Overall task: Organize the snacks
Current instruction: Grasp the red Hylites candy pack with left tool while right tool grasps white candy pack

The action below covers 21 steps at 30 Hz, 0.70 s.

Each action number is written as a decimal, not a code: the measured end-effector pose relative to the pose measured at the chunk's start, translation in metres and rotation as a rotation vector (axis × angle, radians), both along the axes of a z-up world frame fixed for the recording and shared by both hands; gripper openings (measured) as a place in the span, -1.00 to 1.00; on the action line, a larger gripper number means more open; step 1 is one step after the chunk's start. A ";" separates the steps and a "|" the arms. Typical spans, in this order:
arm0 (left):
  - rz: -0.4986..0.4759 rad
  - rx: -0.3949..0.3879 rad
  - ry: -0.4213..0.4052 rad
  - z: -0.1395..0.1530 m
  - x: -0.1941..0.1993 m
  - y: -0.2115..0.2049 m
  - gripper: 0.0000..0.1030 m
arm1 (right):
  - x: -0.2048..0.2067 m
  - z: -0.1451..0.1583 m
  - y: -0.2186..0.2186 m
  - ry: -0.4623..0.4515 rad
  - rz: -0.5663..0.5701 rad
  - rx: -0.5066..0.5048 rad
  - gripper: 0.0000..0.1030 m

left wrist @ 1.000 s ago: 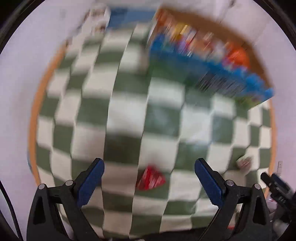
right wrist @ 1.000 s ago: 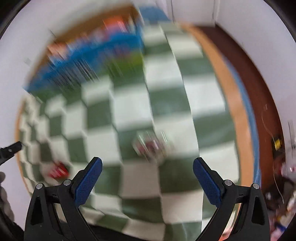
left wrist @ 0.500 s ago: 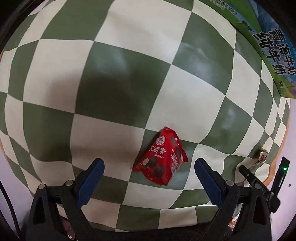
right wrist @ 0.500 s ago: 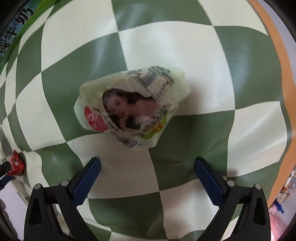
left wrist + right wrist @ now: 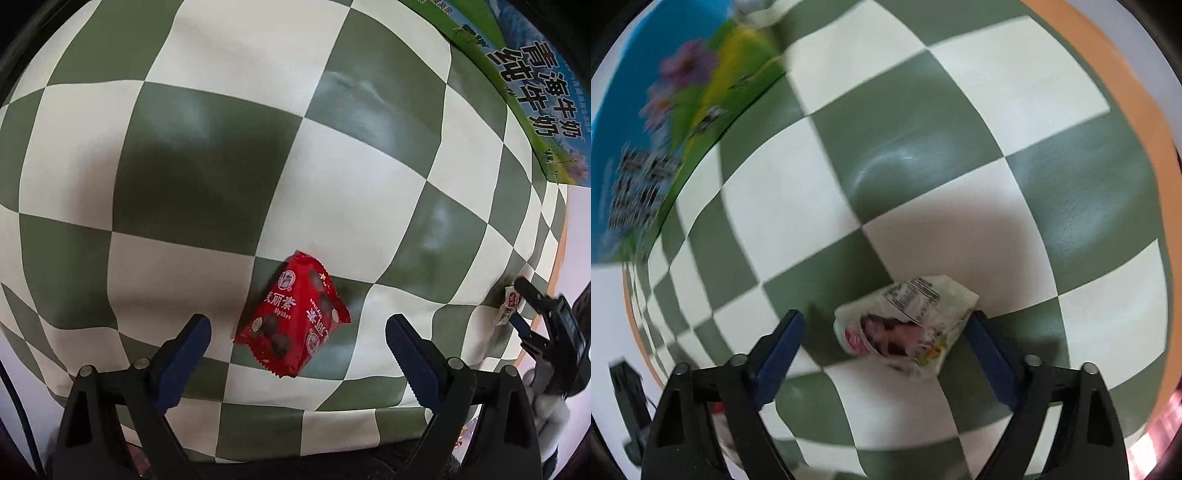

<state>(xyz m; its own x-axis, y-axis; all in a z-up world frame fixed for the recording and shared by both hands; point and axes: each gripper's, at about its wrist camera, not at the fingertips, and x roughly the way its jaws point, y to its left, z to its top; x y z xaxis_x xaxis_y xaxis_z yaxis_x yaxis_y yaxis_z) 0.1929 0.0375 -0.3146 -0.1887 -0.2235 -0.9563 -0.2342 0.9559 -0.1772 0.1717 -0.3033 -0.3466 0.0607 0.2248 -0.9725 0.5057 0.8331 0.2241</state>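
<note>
A red chocolate-ball snack packet (image 5: 291, 317) lies on the green-and-white checked cloth (image 5: 184, 177). My left gripper (image 5: 297, 326) points down over it, jaws wide, a clear gap on each side of the packet. A white snack packet (image 5: 908, 325) with a printed picture lies between the jaws of my right gripper (image 5: 886, 325), which are closing. The right pad (image 5: 982, 332) is at the packet's edge and the left pad (image 5: 786, 332) stands apart. In the left wrist view, my right gripper (image 5: 546, 325) and the white packet (image 5: 511, 304) show at the far right.
A blue and green milk carton box (image 5: 524, 92) stands at the back right of the cloth, and is seen blurred as the box (image 5: 646, 147) at the upper left. The orange table rim (image 5: 1137, 110) runs along the right. A dark piece of gear (image 5: 626, 376) sits low left.
Both grippers have come down close to the cloth. Each packet now sits between its gripper's fingers. The right jaws stand narrower than half a second ago.
</note>
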 end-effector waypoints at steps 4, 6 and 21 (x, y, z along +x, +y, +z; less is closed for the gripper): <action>0.008 -0.006 0.003 -0.002 0.000 0.002 0.88 | -0.003 0.000 -0.002 -0.003 -0.020 -0.060 0.28; 0.016 -0.008 0.002 -0.002 0.001 0.007 0.85 | -0.006 0.002 0.001 -0.006 0.004 -0.064 0.20; 0.024 -0.024 -0.023 -0.013 0.010 0.027 -0.13 | 0.000 0.006 0.042 -0.008 0.178 -0.009 0.10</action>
<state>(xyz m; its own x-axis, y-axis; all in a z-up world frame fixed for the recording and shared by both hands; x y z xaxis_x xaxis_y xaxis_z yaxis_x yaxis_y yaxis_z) 0.2031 0.0642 -0.3277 -0.1605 -0.2506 -0.9547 -0.2529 0.9454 -0.2056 0.1722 -0.2610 -0.3405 0.0282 0.2240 -0.9742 0.3483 0.9113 0.2197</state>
